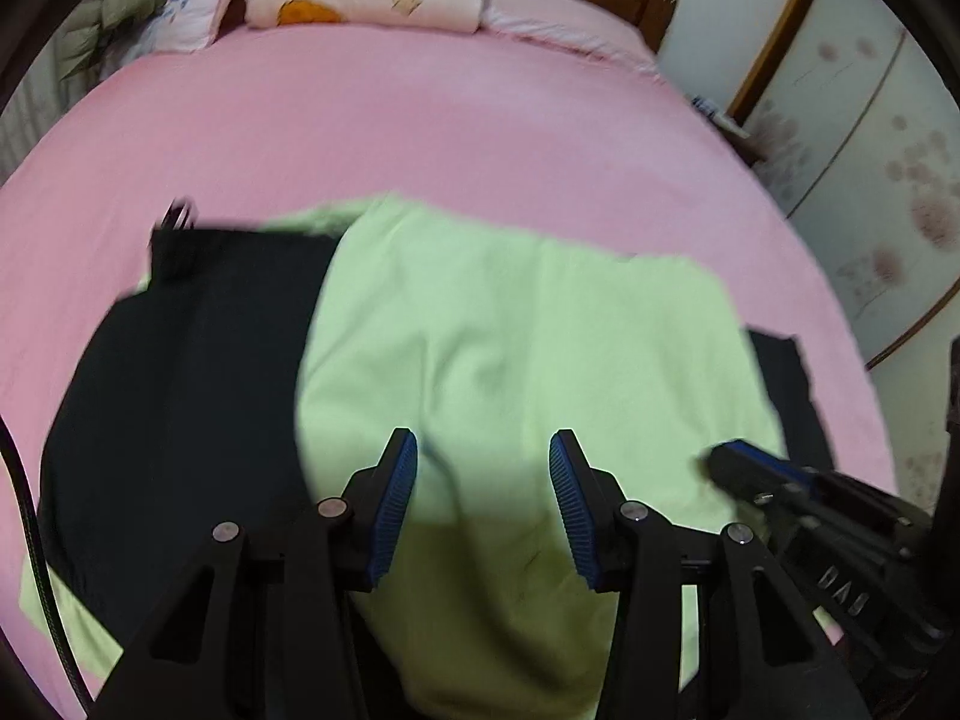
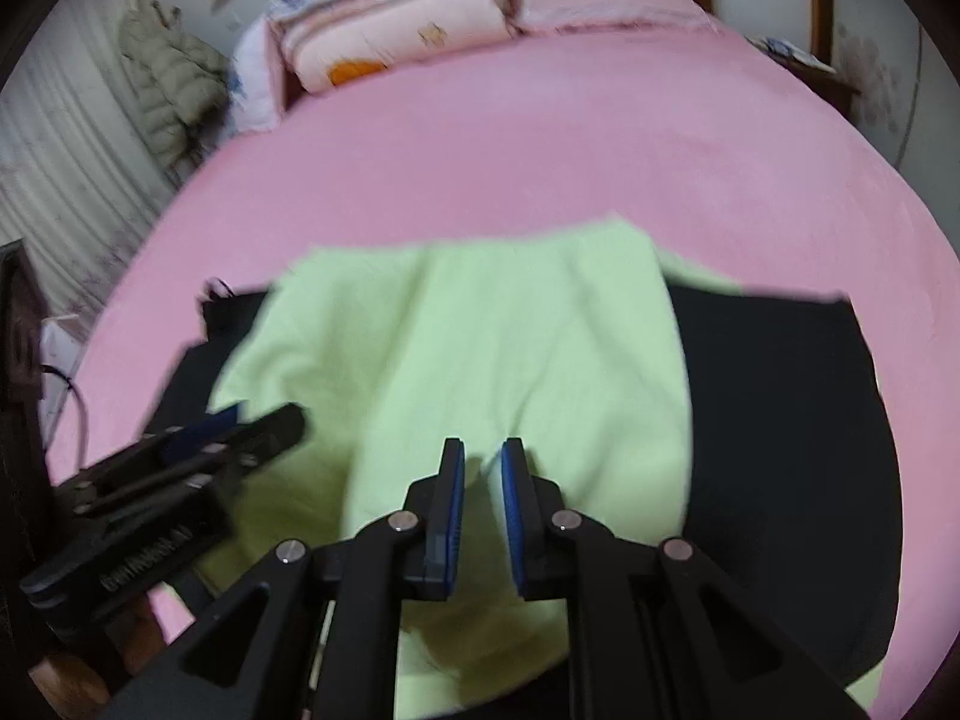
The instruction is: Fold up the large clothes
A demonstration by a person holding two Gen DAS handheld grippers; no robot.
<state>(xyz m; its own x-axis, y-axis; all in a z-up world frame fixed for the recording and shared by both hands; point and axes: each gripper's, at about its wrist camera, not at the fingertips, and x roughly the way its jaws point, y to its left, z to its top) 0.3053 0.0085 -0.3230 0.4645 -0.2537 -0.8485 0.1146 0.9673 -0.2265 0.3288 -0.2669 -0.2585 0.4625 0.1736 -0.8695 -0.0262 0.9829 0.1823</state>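
Hovering over the near end of the light green garment (image 1: 510, 348), the left tool (image 1: 483, 504) has its blue-padded fingers well apart with nothing between them, seemingly poised to take cloth rather than hold it. The right tool (image 2: 483, 516) shows its fingers close together but with a narrow gap, over a raised ridge of green fabric at their tips; whether they pinch it cannot be told. In the left wrist view the right tool lies at about 4 o'clock, so both work the same near edge, likely to gather it for a fold. The green garment lies across a black garment (image 1: 180, 372), which shows at 9 o'clock in the left view and 3 o'clock in the right. Both rest on the pink bed (image 1: 420, 138), with stacked bedding (image 1: 360, 0) at 12 o'clock, well apart.
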